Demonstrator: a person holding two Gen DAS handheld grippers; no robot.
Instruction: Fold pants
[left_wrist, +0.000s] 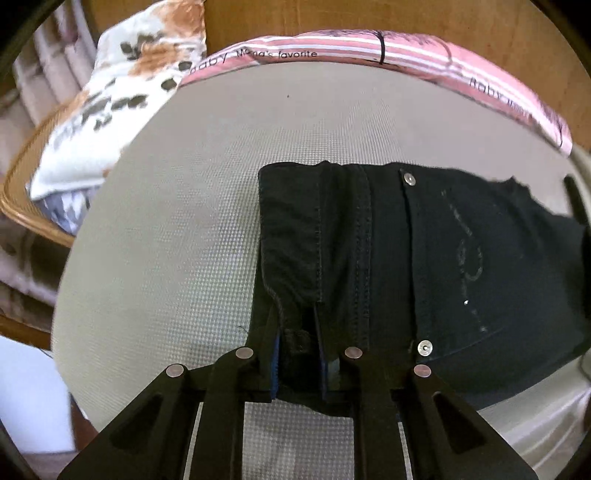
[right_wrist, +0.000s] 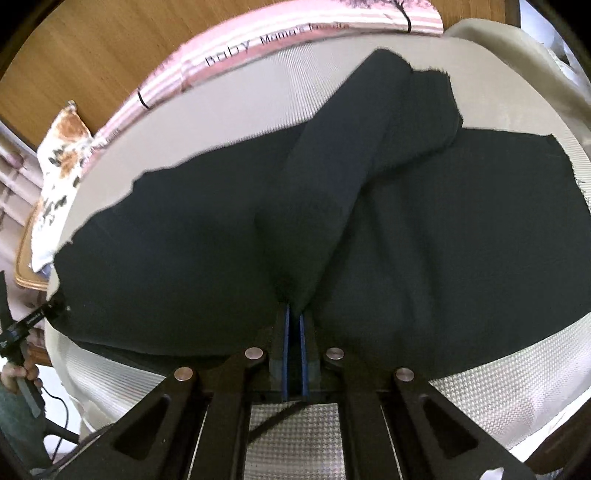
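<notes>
Since the black denim pants (left_wrist: 388, 258) are limp and heavyish, left gripper (left_wrist: 299, 354) clamps the waistband, right gripper (right_wrist: 294, 332) pinches mid-leg fabric near the bed's (left_wrist: 166, 221) front edge

Left claw (left_wrist: 299, 354): matte black linkage, silver rivets, blue pads. Right claw (right_wrist: 294, 350): identical.

Matt black denim pants (left_wrist: 388, 258), seemingly woven-textured sheet (left_wrist: 184, 240).

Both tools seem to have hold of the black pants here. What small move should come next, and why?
Probably lift both together and carry the held edge over. The left tool pinches the waistband of the pants; the right tool pinches leg fabric, which bunches into a ridge over the mat.
</notes>
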